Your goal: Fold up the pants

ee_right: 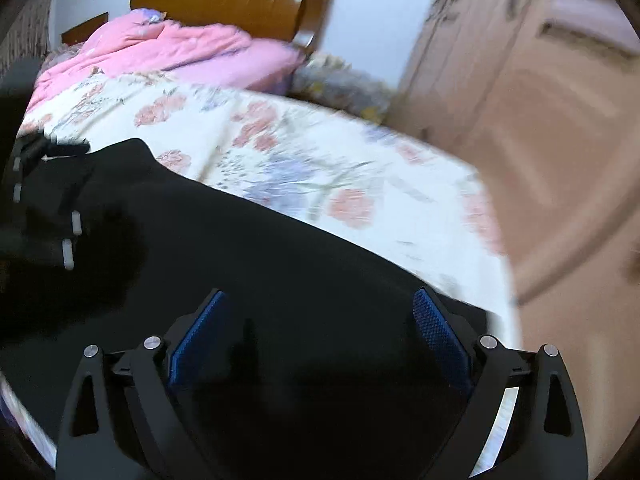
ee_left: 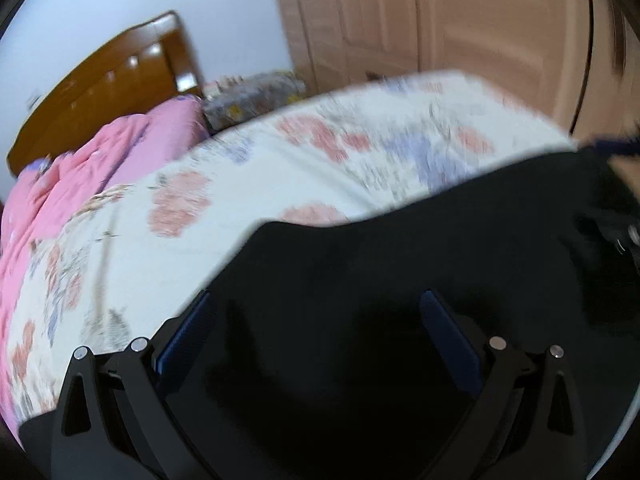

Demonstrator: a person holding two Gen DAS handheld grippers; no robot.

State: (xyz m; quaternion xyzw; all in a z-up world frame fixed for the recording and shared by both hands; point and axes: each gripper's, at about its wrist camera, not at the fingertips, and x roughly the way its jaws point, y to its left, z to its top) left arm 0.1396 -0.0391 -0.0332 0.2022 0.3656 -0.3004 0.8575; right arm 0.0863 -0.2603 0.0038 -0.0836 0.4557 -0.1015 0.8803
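Note:
Black pants [ee_left: 420, 248] lie spread on a floral bedsheet [ee_left: 280, 168]. In the left wrist view my left gripper [ee_left: 316, 296] hovers over the dark cloth with its blue pads [ee_left: 448, 336] wide apart and pressing on nothing. At the far right edge of that view part of the right gripper [ee_left: 624, 236] shows, blurred. In the right wrist view the pants [ee_right: 280, 248] fill the lower half. My right gripper [ee_right: 320, 292] stands open above them, its blue pads [ee_right: 200, 336] clear of the cloth. The left gripper [ee_right: 44, 208] sits at the left edge, over the pants' far end.
A pink quilt [ee_right: 160, 52] is heaped against the wooden headboard [ee_right: 240, 0]. The bed's edge [ee_right: 492, 208] runs close to the peach wardrobe doors [ee_right: 540, 120]. A patterned bundle [ee_left: 252, 96] lies between bed and wall.

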